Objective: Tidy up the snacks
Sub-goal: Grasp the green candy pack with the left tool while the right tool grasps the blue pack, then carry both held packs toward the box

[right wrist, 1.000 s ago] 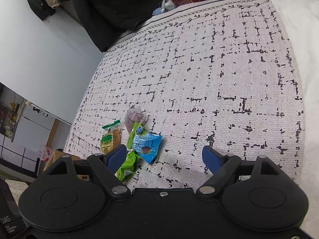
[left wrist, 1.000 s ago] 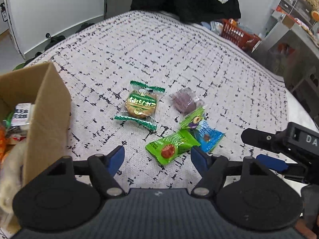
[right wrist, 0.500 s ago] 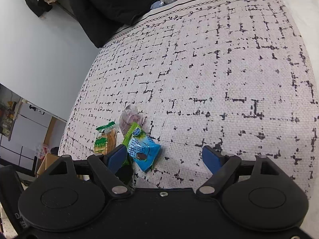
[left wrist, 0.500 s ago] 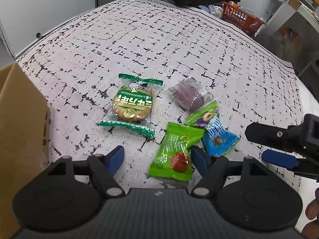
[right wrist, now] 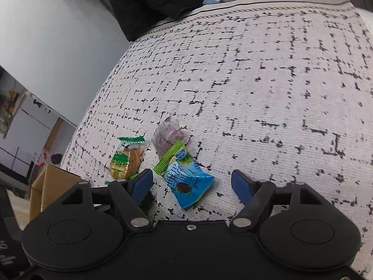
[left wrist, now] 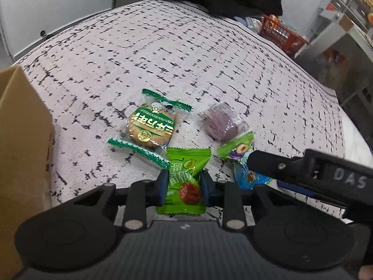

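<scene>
On a bed-like surface under a white cover with black dashes (left wrist: 209,53), cardboard box (left wrist: 21,140) on the left, orange basket (left wrist: 282,35) beyond. The left gripper (left wrist: 184,183) is closing on the green plum packet (left wrist: 185,179), pads touching its sides, long axis pointing straight away. The right gripper (right wrist: 192,183) stands fairly wide, closing, blue packet (right wrist: 188,183) between its fingers, untouched.

Five snack packets (left wrist: 184,179), one cardboard box (left wrist: 21,140).

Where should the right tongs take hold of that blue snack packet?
Across the blue packet's puffy middle, coming down from above: it lies flat on the cloth, its far corner tucked against the small green packet. The right tongs are closing astride it, not yet touching.
</scene>
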A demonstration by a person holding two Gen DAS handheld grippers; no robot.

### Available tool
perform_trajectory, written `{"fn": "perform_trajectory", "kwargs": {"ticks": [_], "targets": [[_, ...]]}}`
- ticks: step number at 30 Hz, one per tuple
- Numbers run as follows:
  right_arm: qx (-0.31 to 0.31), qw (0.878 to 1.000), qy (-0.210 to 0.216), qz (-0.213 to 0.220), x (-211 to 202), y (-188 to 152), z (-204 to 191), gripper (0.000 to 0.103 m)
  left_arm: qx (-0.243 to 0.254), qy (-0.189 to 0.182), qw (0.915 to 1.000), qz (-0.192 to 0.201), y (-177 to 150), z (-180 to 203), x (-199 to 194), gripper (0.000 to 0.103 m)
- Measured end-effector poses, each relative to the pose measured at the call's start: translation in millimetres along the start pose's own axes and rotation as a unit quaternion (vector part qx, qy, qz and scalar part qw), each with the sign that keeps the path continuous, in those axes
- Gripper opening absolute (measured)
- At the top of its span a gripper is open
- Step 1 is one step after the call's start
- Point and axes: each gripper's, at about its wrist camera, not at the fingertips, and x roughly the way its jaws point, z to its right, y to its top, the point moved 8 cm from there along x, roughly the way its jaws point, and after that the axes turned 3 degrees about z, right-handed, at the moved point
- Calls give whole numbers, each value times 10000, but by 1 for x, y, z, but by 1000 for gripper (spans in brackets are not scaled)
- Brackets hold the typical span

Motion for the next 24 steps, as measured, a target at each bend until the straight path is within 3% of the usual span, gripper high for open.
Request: {"fn": "perform_trajectory", "kwargs": {"ticks": [8,14,15,24], "targets": [[-611,9976,-315,81,14,-2,-18,72,-222,-24,9997,46,1,-13,-18,28],[-1039,9923,-654,167,19,-3,-23,51,-381,3,9992,146,6,-24,-36,28],[-1086,9916,-686,167,20,-3,-23,41,-385,-3,9991,182,8,-25,-40,28],[-1037,9929,-554,161,8,-5,-31,33,-454,-33,9982,401,18,-33,-73,28]]}}
